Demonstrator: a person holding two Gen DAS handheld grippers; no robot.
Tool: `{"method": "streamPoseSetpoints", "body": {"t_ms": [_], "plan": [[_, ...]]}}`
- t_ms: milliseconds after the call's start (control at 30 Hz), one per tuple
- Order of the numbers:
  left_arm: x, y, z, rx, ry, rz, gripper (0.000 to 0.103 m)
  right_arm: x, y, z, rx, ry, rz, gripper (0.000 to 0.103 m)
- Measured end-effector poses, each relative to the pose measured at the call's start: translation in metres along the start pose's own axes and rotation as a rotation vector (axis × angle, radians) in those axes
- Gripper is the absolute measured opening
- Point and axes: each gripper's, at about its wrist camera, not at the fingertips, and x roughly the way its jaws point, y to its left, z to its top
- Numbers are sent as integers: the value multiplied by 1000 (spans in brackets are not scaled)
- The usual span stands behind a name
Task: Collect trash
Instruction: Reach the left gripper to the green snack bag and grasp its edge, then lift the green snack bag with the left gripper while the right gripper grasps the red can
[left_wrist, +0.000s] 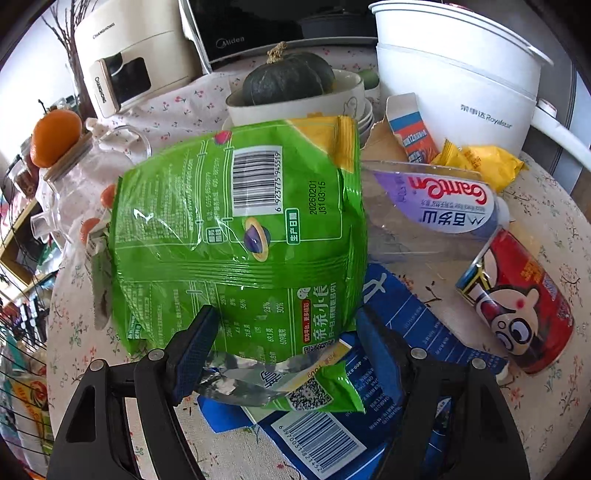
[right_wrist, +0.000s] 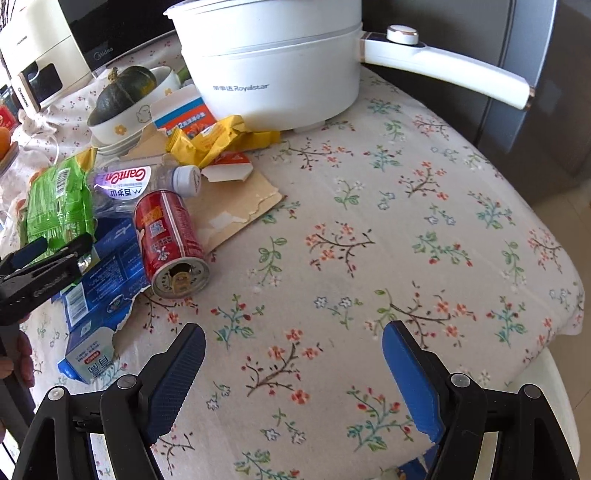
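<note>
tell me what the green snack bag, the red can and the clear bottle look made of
Green snack bag: glossy plastic film, silvery foil lining at its torn end.
Red can: printed metal, probably aluminium; bare silver top with pull tab.
Clear bottle: thin transparent plastic, white cap.

Desk (right_wrist: 369, 229) covered in floral cloth, right half bare. On it, left side: torn blue carton (right_wrist: 99, 295), red can (right_wrist: 168, 240) on its side touching the carton, torn brown cardboard (right_wrist: 236, 210), white electric pot (right_wrist: 273, 70) at the back, bowl stack holding a squash (right_wrist: 125, 118). Green snack bag (left_wrist: 236, 229) overlaps the carton.
</note>
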Motion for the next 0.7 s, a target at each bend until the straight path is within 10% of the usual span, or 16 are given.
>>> {"method": "streamPoseSetpoints", "body": {"t_ms": [167,300,700], "plan": [[9,17,-2,-90,-4,-79,63,18,5,7,-6,21,-1,83],[6,19,-4,-79,10,-114,22,27,6,10,13,33,20,83],[-65,56,-17,-121,-29,-218,21,43,43,17,-77,-3,125,83]]}}
